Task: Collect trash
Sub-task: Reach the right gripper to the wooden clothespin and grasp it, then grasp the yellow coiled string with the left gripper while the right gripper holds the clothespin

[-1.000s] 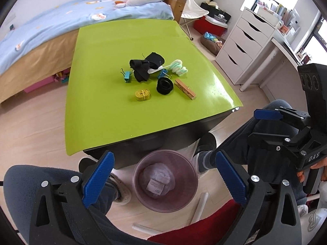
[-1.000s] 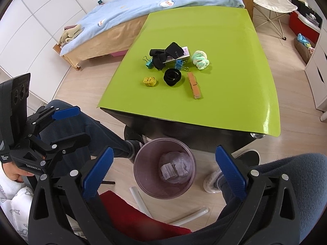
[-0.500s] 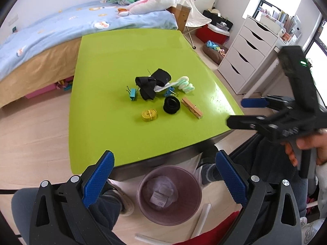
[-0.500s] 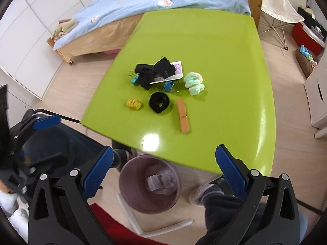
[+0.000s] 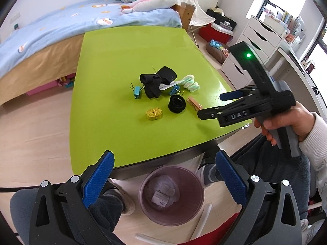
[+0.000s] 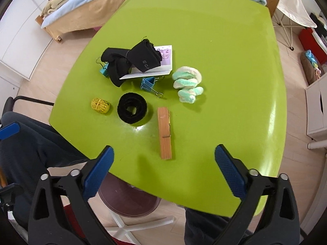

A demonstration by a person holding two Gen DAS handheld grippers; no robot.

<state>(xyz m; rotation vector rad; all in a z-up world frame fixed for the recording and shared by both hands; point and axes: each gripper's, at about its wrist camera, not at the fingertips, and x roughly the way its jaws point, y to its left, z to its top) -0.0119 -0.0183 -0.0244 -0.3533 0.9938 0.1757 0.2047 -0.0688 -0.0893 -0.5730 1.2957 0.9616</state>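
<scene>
On a glossy lime-green table, a small yellow roll lies left of a fuzzy black ring, a long wooden clothespin just right. The right gripper hovers above the clothespin, jaws closing, nothing between. The left gripper, spread and empty, hangs over a translucent purple bin at the table's near edge.

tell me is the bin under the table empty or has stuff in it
Not empty. The left wrist view looks straight into the purple bin: crumpled white paper lies at the bottom.
</scene>
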